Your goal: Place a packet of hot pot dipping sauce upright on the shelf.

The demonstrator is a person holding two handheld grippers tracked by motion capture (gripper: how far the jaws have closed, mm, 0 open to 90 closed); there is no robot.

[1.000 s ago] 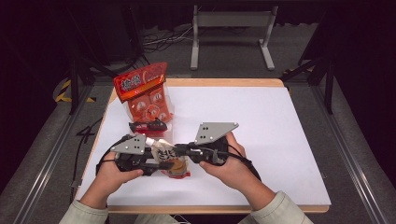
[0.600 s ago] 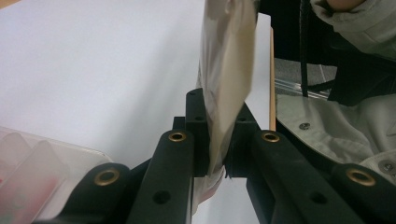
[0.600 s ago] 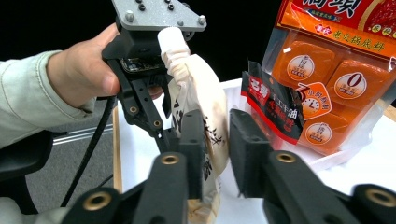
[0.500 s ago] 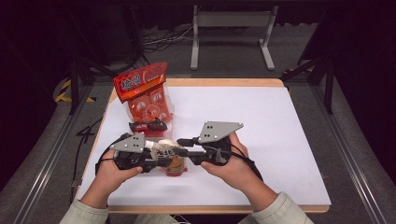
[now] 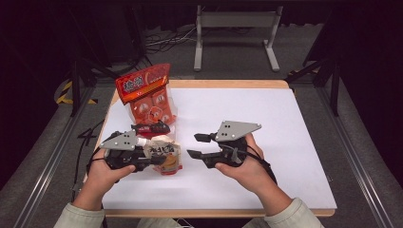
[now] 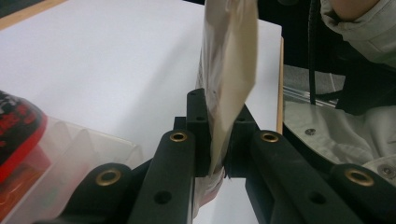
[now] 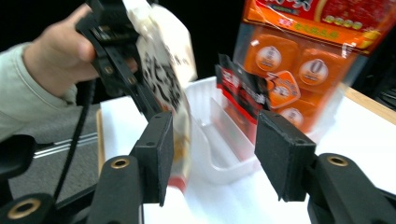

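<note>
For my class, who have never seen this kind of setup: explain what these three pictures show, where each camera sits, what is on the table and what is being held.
No robot here: a person holds a hand-operated gripper in each hand. The high view looks down on a white table. The other two cameras ride on the grippers, looking along their black fingers. The left gripper is shut on a pale snack pouch, seen edge-on in its own view. The right gripper is open and holds nothing. Behind the pouch stands a clear plastic tray with a tall orange packet and a small dark packet in it.
</note>
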